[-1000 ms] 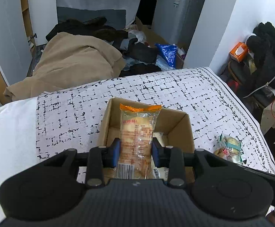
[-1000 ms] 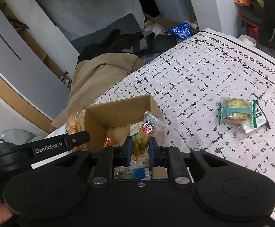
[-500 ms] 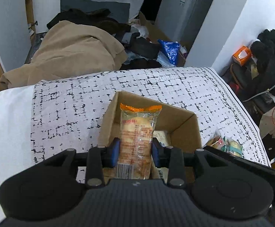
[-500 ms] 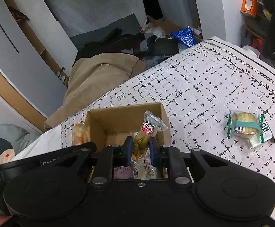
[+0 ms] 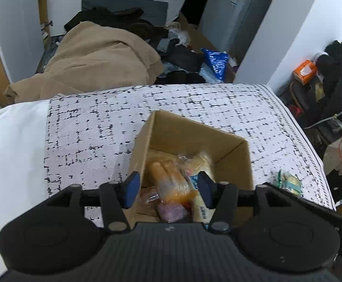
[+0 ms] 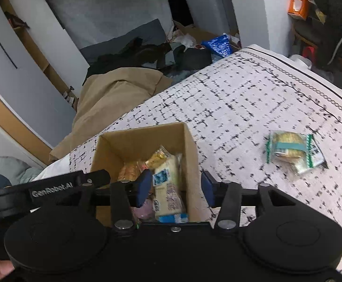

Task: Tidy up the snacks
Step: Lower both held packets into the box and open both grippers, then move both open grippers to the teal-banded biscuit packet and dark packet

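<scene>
An open cardboard box (image 5: 194,131) (image 6: 192,141) stands on the black-and-white patterned cloth and holds several wrapped snacks. My left gripper (image 5: 168,189) is open above the box's near side; an orange-wrapped cake pack (image 5: 168,178) lies in the box below it. My right gripper (image 6: 174,188) is open over the box's right wall, above a white-and-blue pack (image 6: 168,188). A green-trimmed cracker pack (image 6: 293,152) (image 5: 288,183) lies on the cloth to the right of the box. The left gripper's body (image 6: 53,188) shows in the right wrist view.
A tan blanket (image 5: 95,58) and dark clothes lie on the floor beyond the cloth's far edge. A blue bag (image 5: 215,61) and an orange tissue box (image 5: 304,70) are further back. White bedding (image 5: 11,152) lies left of the cloth.
Both grippers have opened. The orange-wrapped pack dropped from the left gripper into the box, and the narrow snack pack dropped from the right gripper into the box.
</scene>
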Demonstrator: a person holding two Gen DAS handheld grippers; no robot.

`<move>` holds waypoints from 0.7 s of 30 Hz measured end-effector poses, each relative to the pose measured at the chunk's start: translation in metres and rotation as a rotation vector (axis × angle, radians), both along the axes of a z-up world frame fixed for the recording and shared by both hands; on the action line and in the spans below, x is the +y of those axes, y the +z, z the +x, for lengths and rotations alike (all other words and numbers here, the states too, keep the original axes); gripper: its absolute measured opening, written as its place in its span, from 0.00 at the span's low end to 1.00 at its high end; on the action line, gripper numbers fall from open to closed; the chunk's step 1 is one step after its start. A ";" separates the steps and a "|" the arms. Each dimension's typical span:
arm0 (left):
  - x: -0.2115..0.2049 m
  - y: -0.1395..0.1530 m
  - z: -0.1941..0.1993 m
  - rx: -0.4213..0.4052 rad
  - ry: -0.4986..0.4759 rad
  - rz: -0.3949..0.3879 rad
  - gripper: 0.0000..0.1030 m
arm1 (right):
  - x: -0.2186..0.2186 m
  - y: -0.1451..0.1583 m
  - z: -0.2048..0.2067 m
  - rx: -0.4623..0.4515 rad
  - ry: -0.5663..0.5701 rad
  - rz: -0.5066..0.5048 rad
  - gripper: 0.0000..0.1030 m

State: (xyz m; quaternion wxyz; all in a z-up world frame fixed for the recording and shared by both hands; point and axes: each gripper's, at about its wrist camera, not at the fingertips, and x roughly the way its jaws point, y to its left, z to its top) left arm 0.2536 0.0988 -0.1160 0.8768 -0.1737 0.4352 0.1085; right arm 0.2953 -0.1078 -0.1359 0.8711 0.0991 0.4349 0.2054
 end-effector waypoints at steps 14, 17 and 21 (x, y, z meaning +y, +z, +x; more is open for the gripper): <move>-0.022 0.013 -0.008 0.011 -0.031 0.056 0.80 | -0.044 -0.002 -0.014 0.010 -0.074 0.021 0.63; -0.027 0.015 -0.008 0.014 -0.029 0.054 0.80 | -0.053 -0.002 -0.016 0.008 -0.089 0.027 0.65; -0.036 0.019 -0.008 0.007 -0.035 0.061 0.80 | -0.066 -0.003 -0.019 0.007 -0.106 0.033 0.66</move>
